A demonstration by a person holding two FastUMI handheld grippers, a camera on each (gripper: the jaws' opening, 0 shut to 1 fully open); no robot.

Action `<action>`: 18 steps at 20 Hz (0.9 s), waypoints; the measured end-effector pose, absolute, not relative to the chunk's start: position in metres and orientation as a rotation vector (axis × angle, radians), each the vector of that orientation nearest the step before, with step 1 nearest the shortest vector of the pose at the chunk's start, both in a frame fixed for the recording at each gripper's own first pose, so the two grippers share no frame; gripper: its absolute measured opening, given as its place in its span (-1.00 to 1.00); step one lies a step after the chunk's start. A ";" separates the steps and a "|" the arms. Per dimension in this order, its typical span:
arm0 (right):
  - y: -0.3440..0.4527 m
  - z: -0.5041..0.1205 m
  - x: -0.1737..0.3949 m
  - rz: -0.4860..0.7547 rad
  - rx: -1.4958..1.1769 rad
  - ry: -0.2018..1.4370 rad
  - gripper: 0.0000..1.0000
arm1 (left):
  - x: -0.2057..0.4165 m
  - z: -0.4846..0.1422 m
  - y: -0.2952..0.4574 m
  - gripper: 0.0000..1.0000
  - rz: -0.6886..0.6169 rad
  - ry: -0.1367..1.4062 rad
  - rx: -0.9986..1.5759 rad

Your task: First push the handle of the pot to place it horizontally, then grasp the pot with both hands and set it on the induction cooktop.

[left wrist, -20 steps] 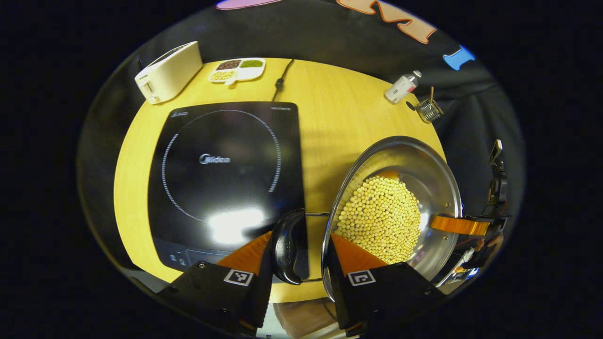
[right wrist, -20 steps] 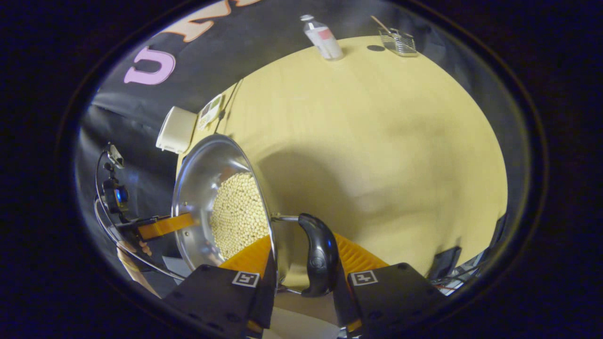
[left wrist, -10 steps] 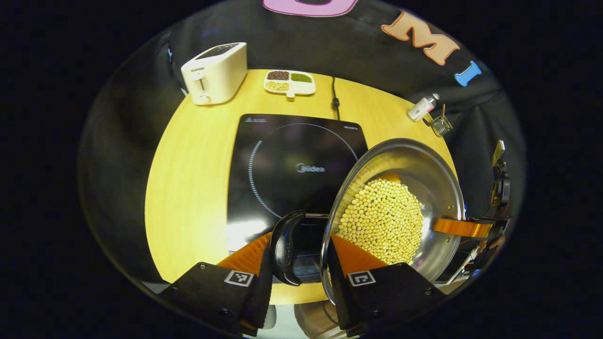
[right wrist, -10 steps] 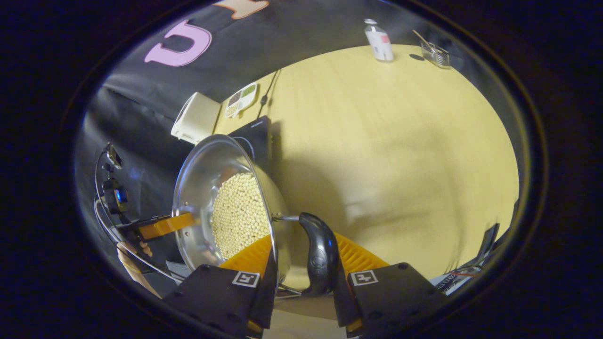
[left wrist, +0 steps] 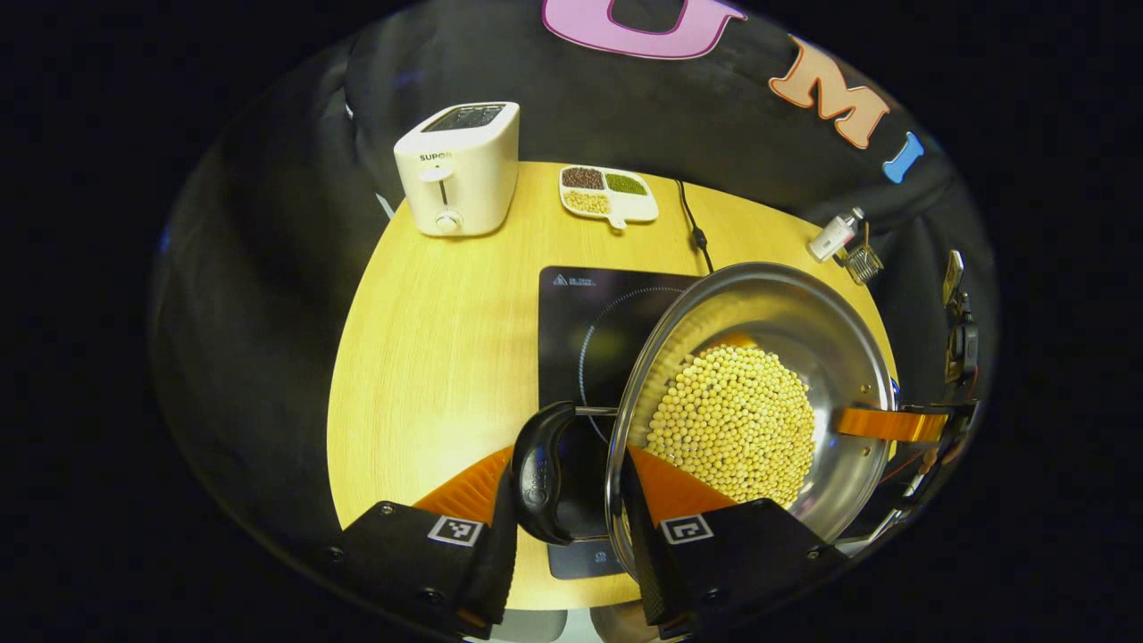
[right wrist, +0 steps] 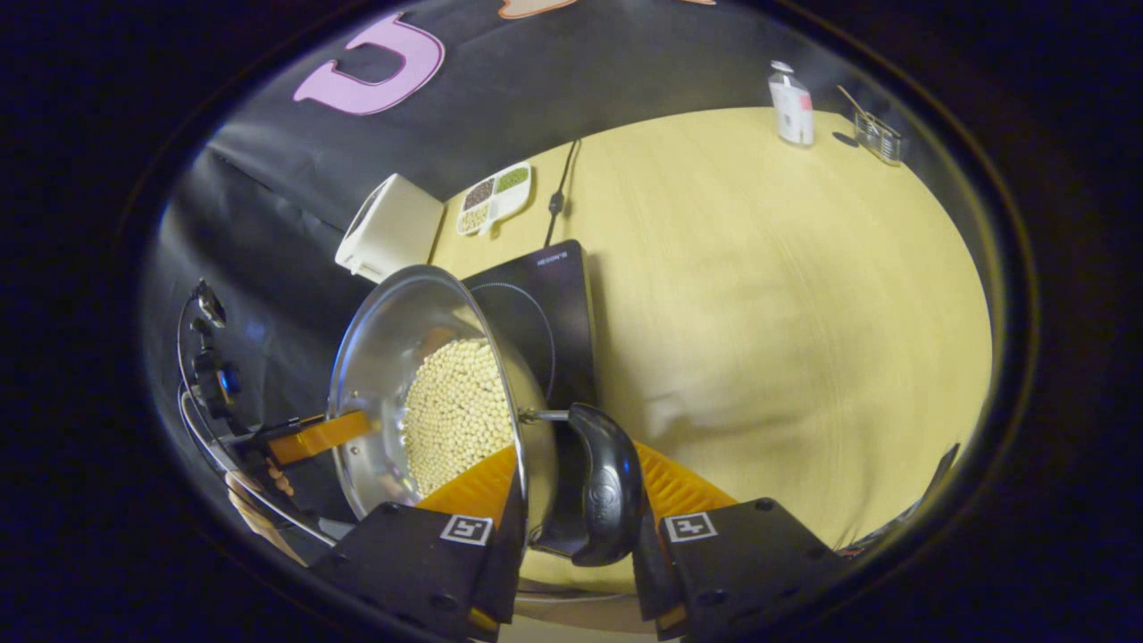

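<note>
Pot (left wrist: 830, 335) of beans held over induction cooktop (left wrist: 571, 313), left gripper (left wrist: 564, 478) and right gripper (right wrist: 571, 496) each closed on a side handle (left wrist: 540, 473).

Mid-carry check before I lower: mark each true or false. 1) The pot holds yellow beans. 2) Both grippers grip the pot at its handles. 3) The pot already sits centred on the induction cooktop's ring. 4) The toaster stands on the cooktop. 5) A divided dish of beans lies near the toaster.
1) True: the pot is filled with yellow beans.
2) True: the left gripper closes over the rim beside the black handle, and the right gripper does likewise at the other handle.
3) False: the pot overlaps only the right part of the induction cooktop, whose ring is still partly uncovered.
4) False: the toaster stands on the wooden table, behind the cooktop.
5) True: the divided dish lies just right of the toaster.
</note>
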State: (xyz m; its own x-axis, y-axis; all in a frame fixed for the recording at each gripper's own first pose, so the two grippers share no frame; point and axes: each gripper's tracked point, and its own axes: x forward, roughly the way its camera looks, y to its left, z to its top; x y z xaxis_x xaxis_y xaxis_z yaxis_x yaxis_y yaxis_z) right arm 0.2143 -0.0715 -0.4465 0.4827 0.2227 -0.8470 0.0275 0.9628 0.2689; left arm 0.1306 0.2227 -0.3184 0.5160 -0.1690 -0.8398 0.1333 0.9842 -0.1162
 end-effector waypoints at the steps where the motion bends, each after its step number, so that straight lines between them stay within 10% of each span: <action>1: -0.072 -0.447 0.216 0.118 0.256 1.060 0.10 | 0.137 -0.320 0.224 0.14 -0.176 1.006 -0.040; 18: -0.082 -0.450 0.227 0.092 0.268 1.055 0.10 | 0.177 -0.341 0.240 0.20 -0.117 0.989 0.006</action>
